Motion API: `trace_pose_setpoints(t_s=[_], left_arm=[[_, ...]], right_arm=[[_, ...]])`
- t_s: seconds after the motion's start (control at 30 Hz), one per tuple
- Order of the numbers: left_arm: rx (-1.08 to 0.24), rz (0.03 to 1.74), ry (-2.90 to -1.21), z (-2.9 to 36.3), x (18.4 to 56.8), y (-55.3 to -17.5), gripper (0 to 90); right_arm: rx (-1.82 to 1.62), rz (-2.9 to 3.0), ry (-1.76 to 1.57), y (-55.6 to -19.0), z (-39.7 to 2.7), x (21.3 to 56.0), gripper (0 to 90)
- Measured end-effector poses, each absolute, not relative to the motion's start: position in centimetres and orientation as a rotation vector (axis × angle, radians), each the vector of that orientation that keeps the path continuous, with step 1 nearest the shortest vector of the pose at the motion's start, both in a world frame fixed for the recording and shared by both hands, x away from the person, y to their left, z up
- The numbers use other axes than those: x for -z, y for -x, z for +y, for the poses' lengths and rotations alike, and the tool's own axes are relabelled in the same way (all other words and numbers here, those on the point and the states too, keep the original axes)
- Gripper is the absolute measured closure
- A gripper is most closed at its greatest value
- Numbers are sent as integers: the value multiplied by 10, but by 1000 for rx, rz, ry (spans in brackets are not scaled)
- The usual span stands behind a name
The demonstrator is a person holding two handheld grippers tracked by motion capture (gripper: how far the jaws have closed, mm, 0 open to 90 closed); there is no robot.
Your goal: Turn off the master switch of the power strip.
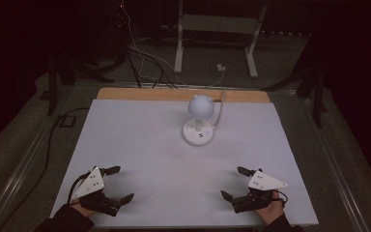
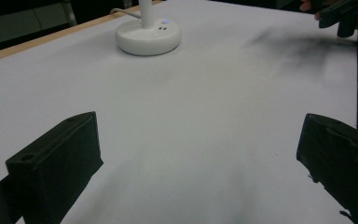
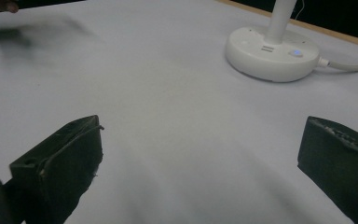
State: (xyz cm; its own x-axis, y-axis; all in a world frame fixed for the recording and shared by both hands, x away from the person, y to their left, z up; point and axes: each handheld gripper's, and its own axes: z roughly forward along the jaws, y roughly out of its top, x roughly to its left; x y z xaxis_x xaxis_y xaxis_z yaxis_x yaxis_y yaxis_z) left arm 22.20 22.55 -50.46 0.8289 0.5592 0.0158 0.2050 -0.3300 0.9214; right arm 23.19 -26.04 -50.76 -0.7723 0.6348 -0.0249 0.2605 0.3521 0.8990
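The table (image 1: pixel 140 145) is covered by a pale sheet, with a strip of bare wood left showing along its far edge, and it is lit mainly by the lamp while the room around it is kept dark. The small white lamp (image 1: pixel 199 121) is placed toward the far middle of the table, roughly between the two sides, so that it can be reached equally from either hand. Its round base (image 3: pixel 271 52) is seen with buttons and a small blue light on top, and its cable (image 3: pixel 352 65) is led off over the far edge. The left tongs (image 1: pixel 117 184) are held low near the front left corner, jaws spread wide and holding nothing. The right tongs (image 1: pixel 235 182) are held likewise near the front right, wide apart and empty. Both are pointed inward toward the lamp, well apart from it, which is judged a ready stance before any reach.
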Motion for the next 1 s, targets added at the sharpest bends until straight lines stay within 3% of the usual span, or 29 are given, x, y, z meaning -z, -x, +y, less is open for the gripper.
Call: trace_pose_setpoints(t_s=[1.0], left_arm=[[-370,561,-1889,225,503,-223,3]], right_arm=[[-1327,2254,-807,-226,-258,502,0]])
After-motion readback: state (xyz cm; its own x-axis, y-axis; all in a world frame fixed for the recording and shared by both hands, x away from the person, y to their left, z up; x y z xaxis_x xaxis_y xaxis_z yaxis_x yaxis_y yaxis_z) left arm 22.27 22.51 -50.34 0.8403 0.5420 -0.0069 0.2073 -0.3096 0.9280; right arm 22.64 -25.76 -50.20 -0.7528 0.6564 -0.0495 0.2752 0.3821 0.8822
